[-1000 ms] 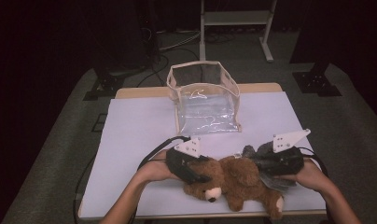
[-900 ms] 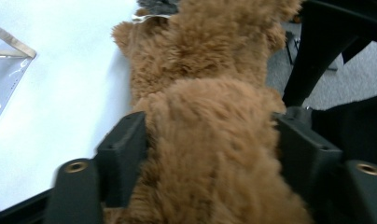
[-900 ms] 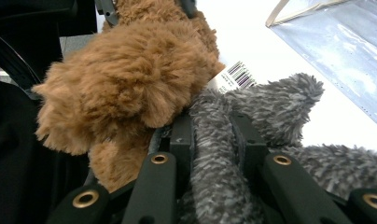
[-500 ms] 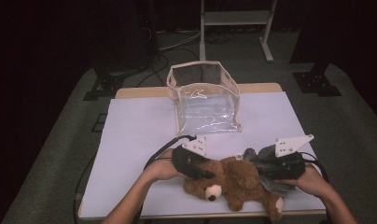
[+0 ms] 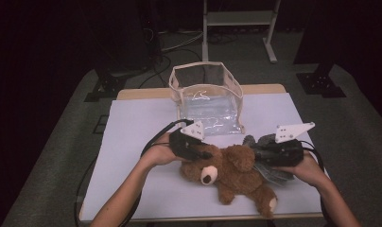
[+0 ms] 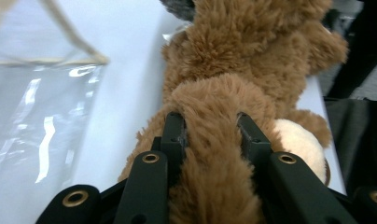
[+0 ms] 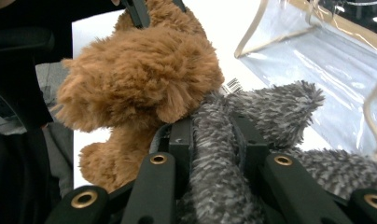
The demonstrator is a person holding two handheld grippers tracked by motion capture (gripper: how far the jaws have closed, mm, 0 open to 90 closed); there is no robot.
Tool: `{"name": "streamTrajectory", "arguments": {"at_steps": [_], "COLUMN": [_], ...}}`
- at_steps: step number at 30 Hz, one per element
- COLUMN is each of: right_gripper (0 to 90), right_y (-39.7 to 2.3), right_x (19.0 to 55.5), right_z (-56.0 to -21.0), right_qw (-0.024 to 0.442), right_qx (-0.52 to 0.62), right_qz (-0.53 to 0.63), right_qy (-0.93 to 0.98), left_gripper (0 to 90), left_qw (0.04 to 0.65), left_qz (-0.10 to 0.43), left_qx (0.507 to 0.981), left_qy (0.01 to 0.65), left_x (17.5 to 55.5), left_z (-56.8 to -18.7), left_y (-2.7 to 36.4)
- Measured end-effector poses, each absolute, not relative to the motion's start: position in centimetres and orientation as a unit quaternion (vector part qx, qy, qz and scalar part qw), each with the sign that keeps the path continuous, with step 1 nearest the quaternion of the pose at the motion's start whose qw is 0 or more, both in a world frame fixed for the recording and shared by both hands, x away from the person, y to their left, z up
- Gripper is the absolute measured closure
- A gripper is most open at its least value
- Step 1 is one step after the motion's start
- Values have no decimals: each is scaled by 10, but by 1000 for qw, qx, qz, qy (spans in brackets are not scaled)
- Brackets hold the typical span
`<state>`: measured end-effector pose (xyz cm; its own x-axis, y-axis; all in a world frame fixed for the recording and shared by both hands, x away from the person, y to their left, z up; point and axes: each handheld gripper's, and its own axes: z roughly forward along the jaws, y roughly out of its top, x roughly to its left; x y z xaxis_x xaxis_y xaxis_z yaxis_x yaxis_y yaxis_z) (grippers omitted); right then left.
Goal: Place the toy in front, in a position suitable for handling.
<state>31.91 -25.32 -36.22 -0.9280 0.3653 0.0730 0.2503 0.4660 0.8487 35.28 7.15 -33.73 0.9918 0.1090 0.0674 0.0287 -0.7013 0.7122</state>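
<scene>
While high view hides jaws, left gripper (image 6: 210,133) clamps teddy bear (image 6: 252,60); right gripper (image 7: 212,135) clamps grey plush (image 7: 270,112).

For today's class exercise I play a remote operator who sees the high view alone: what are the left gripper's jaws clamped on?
Observer: The left gripper has just closed on a tuft of the fluffy brown teddy bear at its head, pads pressing the fur.
Operator: And the right gripper?
Observer: The right gripper pinches a limb of the shaggy grey plush toy, not the bear.
Operator: Anything between the two toys?
Observer: A small white barcode tag shows there, near the clear plastic bag with beige trim.
</scene>
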Motion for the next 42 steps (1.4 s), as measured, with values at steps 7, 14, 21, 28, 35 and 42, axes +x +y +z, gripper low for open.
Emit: {"name": "streamTrajectory", "arguments": {"at_steps": [7, 14, 21, 28, 35, 42], "right_gripper": [727, 731, 732, 729, 724, 728], "right_y": [-225, -216, -221, -233, -225, -217], "right_x": [324, 298, 282, 286, 310, 300], "right_z": [-365, -372, -377, -347, -340, -364], "right_qw": [57, 56, 54, 61, 71, 46], "right_qx": [157, 131, 127, 114, 125, 123], "right_qz": [475, 461, 462, 460, 439, 425], "right_qy": [864, 876, 876, 878, 887, 895], "left_gripper": [598, 476, 480, 526, 519, 461], "left_qw": [381, 408, 394, 398, 394, 417], "left_qz": [38, 22, 4, 7, 11, 2], "left_qx": [922, 911, 917, 917, 919, 909], "left_qy": [60, 58, 69, 30, 7, 14], "left_x": [349, 336, 334, 310, 294, 300], "left_z": [-347, -346, -356, -365, -368, -354], "left_y": [97, 107, 101, 98, 101, 109]}}
